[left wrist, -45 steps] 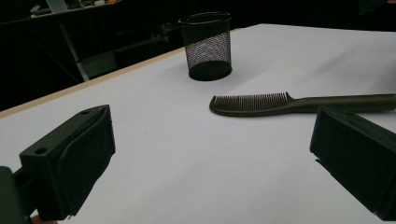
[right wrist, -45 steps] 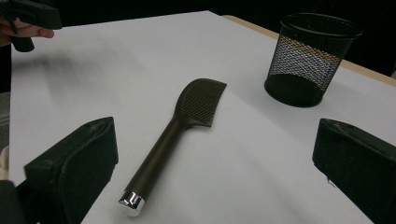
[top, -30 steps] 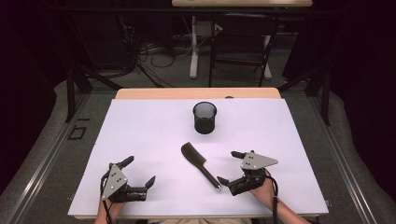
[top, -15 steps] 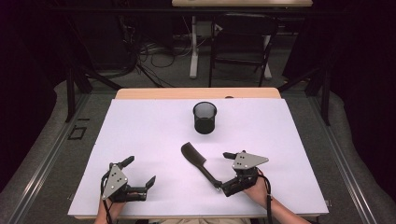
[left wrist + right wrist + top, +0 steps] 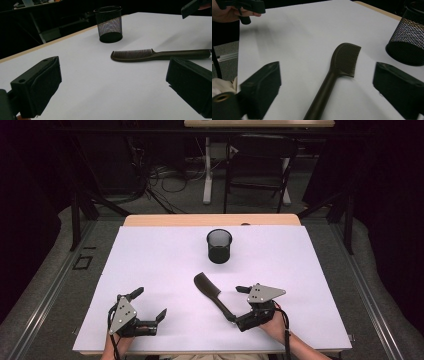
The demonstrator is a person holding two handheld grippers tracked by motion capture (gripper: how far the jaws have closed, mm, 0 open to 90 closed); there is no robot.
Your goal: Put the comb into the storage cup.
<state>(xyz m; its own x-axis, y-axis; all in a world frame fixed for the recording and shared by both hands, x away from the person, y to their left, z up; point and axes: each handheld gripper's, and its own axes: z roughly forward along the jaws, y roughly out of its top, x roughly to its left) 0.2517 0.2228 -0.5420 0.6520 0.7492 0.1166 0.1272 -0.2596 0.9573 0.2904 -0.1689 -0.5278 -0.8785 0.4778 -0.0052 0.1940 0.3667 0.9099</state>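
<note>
White sheeting covers the table (image 5: 150,270), which stands in a dark room with cables and chair legs behind it. On that surface a dark brown plastic comb (image 5: 212,295) lies flat, its toothed head pointing toward a black wire-mesh pen cup (image 5: 219,246) that stands upright, well apart from it, near the far edge.

Compared with a second ago, the right gripper (image 5: 241,305) is seen closer in: it has been brought from just beside the comb's handle end to a place where the handle runs between its jaws. Those jaws have just been closing a little, yet in the right gripper view a clear gap is left on either side of the handle (image 5: 322,97), so the comb is straddled, not clamped.

The left gripper (image 5: 148,306) is held low over the near left of the table with its jaws wide apart and nothing between them; its place is unchanged.

From this it is judged that the grasp on the handle is under way, and that further closing is needed before the comb can be lifted, probably toward the cup.
</note>
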